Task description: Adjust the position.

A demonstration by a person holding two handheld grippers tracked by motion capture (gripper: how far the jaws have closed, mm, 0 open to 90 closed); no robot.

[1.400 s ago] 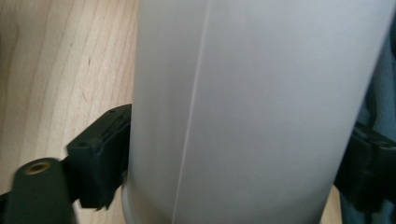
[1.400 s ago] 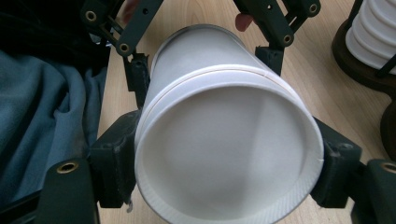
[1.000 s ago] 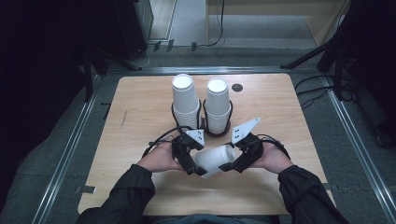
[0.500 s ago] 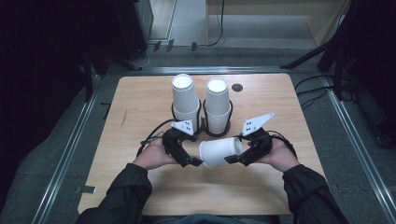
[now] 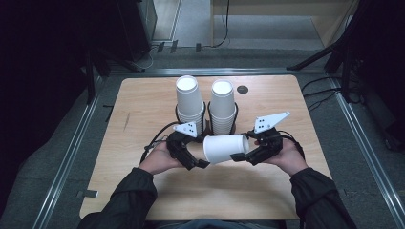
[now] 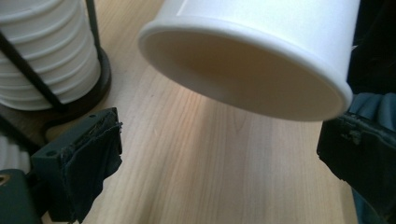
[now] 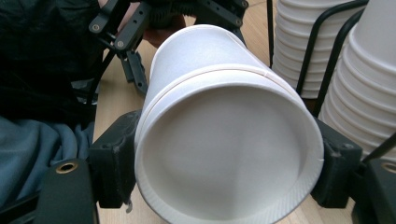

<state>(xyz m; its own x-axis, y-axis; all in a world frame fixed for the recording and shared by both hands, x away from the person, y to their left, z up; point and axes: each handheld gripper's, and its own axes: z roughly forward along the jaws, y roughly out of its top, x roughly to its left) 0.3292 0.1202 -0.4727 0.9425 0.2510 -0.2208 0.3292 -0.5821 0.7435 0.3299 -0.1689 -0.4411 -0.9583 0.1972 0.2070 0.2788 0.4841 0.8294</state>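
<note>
While right gripper (image 5: 241, 156) clamps cup (image 5: 224, 148), left gripper (image 5: 193, 160) gapes; stacks (image 5: 190, 102) behind.

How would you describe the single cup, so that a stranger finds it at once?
On the table, look in front of the two cup stacks. The cup hangs there between the two grippers, in the right gripper. Unlike the upright stacked cups, it lies sideways, alone, off the table.

This looks like a lab or test room set up for recording. A bare wooden table (image 5: 143, 100) stands on grey carpet (image 5: 377, 157), framed by metal floor rails (image 5: 71, 152). Cables (image 5: 224, 33) run across the floor, black stand legs (image 5: 329, 52) rise nearby, and the surroundings are dark.
</note>
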